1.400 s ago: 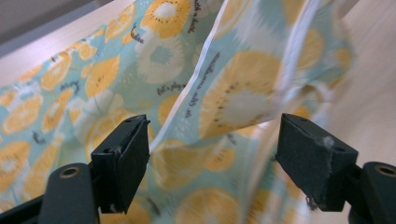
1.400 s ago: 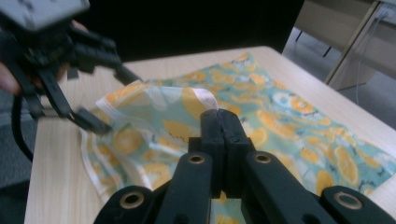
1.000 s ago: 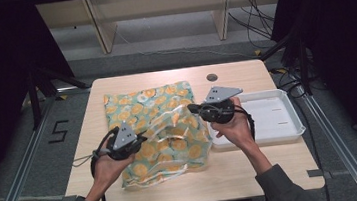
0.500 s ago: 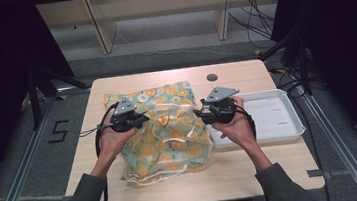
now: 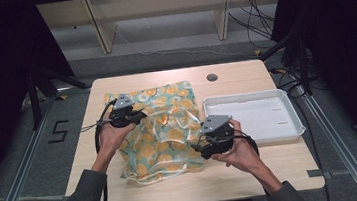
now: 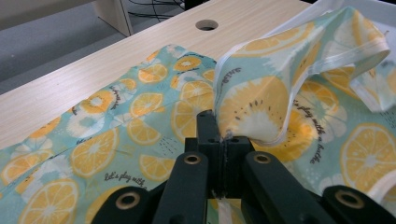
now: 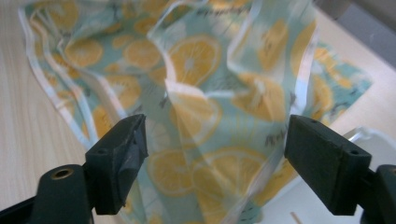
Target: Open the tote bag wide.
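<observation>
A teal cloth (image 5: pixel 166 142) printed with orange slices and trimmed in white lies rumpled on the wooden table (image 5: pixel 234 74). My left gripper (image 5: pixel 140 115) is at the cloth's left side, shut on a white-trimmed edge. In the left gripper view that edge rises as a fold (image 6: pixel 254 102) out of my left gripper (image 6: pixel 224 135). My right gripper (image 5: pixel 196 146) is at the cloth's near right side. Its jaws have just been opening. In the right gripper view my right gripper (image 7: pixel 215 140) stands wide, with the lifted cloth (image 7: pixel 196 60) between and beyond the fingers (image 7: pixel 123 149), which do not press on it.
A white tray (image 5: pixel 246 95) sits on the table right of the cloth, close beside my right hand. A round cable hole (image 5: pixel 212 77) lies in the far part of the tabletop. Shelf legs and cables stand beyond the table's far edge.
The left gripper moved away from the person along the cloth's left side, still gripping the edge. The right gripper came nearer and lower, opened and let go of the cloth.
</observation>
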